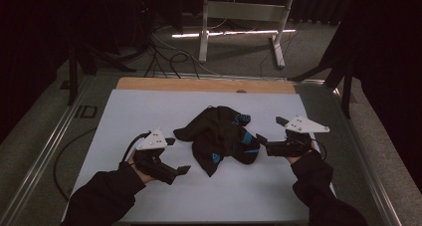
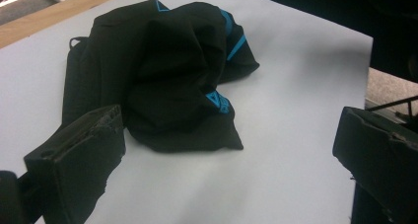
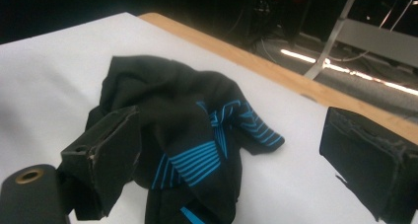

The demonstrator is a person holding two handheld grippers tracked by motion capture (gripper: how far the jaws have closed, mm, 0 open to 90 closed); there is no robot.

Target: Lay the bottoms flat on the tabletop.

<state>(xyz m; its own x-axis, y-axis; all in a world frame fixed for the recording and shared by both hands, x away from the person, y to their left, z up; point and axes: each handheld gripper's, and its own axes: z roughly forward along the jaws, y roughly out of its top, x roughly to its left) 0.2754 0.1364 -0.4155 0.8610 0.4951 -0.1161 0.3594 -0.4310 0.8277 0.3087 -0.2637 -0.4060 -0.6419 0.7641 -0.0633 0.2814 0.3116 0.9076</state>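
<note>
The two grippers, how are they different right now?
The left gripper sits beside the black garment, its jaws on bare white table, apart from the cloth. The right gripper reaches the garment's edge, one jaw against the striped blue part. The left one lies nearer the person; the right one lies farther up the table. Both are open, each held in a hand with a dark sleeve.

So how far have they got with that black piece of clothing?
Hardly started, it seems. The black garment with blue stripes lies crumpled in a heap on the white table cover; nothing looks smoothed or folded. In hand: the left gripper and right gripper sit open on either side, neither gripping cloth. Left to do: grasping it and whatever sorting follows.
</note>
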